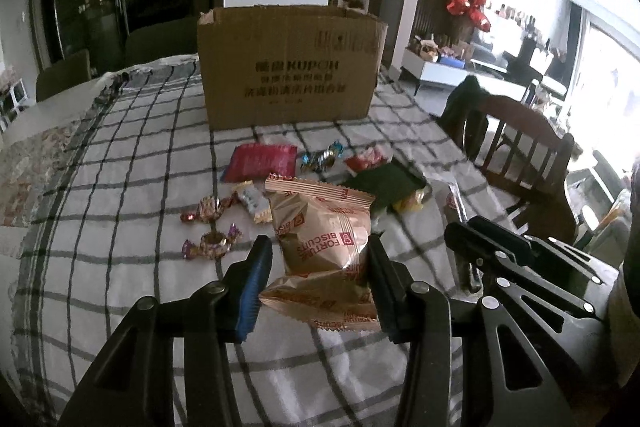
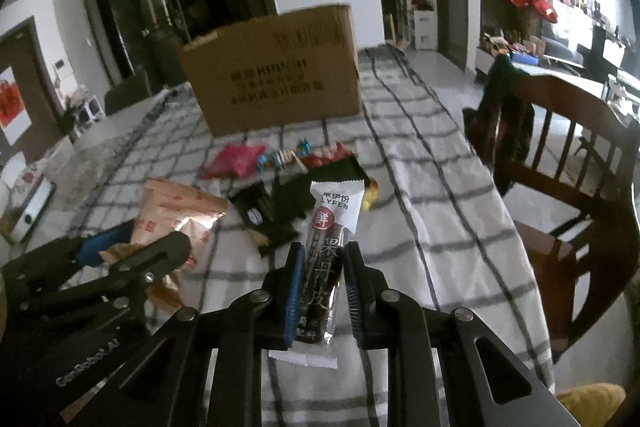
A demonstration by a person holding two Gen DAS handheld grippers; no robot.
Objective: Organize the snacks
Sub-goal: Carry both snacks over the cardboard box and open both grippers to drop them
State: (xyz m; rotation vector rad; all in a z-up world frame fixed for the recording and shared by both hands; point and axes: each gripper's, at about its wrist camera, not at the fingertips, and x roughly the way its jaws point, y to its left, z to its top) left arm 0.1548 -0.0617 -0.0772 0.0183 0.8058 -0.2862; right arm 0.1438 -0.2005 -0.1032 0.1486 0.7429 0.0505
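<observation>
- The cardboard box (image 1: 290,67) stands open at the top on the far side of the desk (image 1: 120,155), which carries a checked cloth. I take it as the place where the snacks should go, because nothing else here can hold them.
- The left gripper (image 1: 320,267) holds a gold biscuit packet (image 1: 320,227) well in front of the box. Its fingers (image 1: 256,279) stand at a middle width and press on the two sides of the puffy packet, so the packet keeps its air and is not crushed.
- The right gripper (image 2: 322,283) holds a narrow fruit-leather bar (image 2: 326,251), also well in front of the box. Its fingers (image 2: 294,291) are almost together, because the bar is thin and flat. The bar points toward the box, with its white top end free beyond the fingertips.
- Both packets seem to be lifted off the cloth, so I judge that both hands carry one snack each, to save a trip.
- Between the grippers and the box other snacks lie on the cloth: a red packet (image 1: 262,161), a dark green packet (image 1: 384,183), some gold wrapped candies (image 1: 208,209) and small blue wrapped candies (image 1: 320,157).
- The box wall is high seen from here, so I think each gripper must rise above its rim before the fingers let go.
- A wooden chair (image 1: 520,163) stands to the right of the box, beside the desk edge.
</observation>
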